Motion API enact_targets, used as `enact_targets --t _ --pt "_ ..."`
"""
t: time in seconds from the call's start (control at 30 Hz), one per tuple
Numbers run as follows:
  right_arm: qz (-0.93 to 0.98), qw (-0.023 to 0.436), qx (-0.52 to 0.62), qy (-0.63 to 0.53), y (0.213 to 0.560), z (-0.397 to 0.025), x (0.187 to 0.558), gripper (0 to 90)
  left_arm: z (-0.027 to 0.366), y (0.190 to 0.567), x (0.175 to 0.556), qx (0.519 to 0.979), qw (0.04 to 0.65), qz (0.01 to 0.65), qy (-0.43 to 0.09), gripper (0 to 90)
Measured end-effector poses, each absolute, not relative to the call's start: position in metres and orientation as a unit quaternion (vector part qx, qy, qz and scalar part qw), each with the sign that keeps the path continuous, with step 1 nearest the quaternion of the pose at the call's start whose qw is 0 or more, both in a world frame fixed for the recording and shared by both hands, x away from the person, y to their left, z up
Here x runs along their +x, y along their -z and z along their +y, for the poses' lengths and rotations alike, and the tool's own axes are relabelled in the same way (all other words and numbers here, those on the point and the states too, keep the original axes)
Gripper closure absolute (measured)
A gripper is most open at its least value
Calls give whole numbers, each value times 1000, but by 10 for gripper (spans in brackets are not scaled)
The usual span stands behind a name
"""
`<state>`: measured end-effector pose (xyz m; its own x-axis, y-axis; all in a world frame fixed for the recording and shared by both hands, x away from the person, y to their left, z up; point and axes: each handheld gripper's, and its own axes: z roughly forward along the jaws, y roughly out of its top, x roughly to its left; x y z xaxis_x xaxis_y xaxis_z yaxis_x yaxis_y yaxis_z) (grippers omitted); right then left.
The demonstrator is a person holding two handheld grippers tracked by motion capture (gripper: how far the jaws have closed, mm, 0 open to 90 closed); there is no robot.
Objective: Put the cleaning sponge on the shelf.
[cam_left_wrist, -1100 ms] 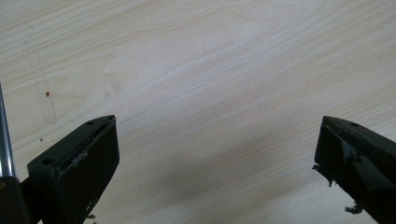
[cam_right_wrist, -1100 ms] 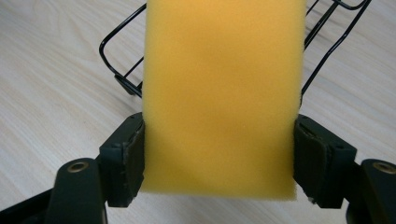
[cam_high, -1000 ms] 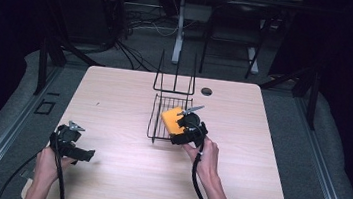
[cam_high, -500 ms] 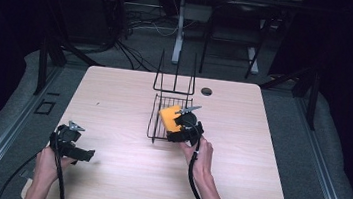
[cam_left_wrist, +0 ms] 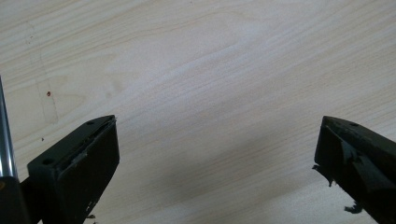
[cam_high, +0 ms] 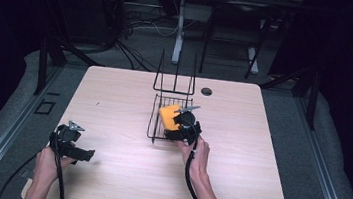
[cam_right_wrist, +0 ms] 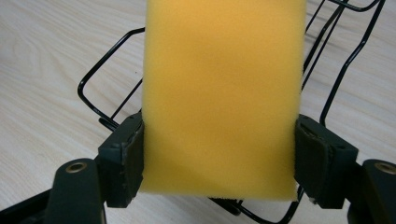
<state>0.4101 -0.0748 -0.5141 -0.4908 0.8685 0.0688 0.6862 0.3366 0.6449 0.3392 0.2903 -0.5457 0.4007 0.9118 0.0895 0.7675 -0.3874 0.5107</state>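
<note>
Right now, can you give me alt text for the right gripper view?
A yellow sponge is clamped between the two black jaws of the right hand-held gripper. Behind it, a black wire rack sits on a light wooden table.

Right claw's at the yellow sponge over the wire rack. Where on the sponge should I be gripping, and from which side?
Grip the yellow sponge across its two long narrow edges near the end closest to you, coming from the person's side of the wire rack. The right claw already sits that way: its pads press flat on both parallel sides, leaving the sponge's far end free to go down among the wires.
</note>
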Motion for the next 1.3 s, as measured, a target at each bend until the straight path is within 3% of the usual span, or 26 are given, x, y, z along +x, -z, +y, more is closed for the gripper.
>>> enact_targets --t 0.67,1.3 --pt "790 142 517 -298 525 -71 421 247 290 546 340 814 197 516 -179 0" --pt "786 131 534 -283 528 -68 423 176 290 547 340 814 196 518 -176 0"
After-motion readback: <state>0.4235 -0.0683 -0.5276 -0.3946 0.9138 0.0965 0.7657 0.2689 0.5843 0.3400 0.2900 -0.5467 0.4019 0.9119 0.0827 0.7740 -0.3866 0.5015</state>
